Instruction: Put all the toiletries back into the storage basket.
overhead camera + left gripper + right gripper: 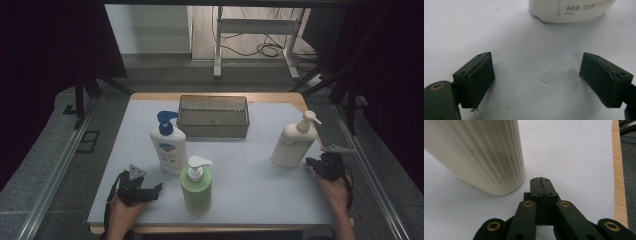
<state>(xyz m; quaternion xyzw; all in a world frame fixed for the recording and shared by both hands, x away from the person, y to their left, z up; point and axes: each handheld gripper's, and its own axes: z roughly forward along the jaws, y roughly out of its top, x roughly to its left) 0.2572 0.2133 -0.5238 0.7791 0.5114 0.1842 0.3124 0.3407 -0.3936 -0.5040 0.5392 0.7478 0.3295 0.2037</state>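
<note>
Bottles (pixel 293 141) on table — 3; basket (pixel 213 116) — 1.

Left gripper (pixel 150 192): black body, grey three-cornered plate at 12 o'clock, black cable trailing toward 7 o'clock.
Right gripper (pixel 541 180): black linkage arms, brass-ringed pivots, recessed screws.
Pads (pixel 482 77): flat, dark, edges frayed.
Forearms: bare, no sleeves.

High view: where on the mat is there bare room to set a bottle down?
Bare mat lies between the green bottle and the cream bottle, reaching the front edge. Crowded on the left: the blue-capped bottle stands close by the green one, tray behind.
</note>
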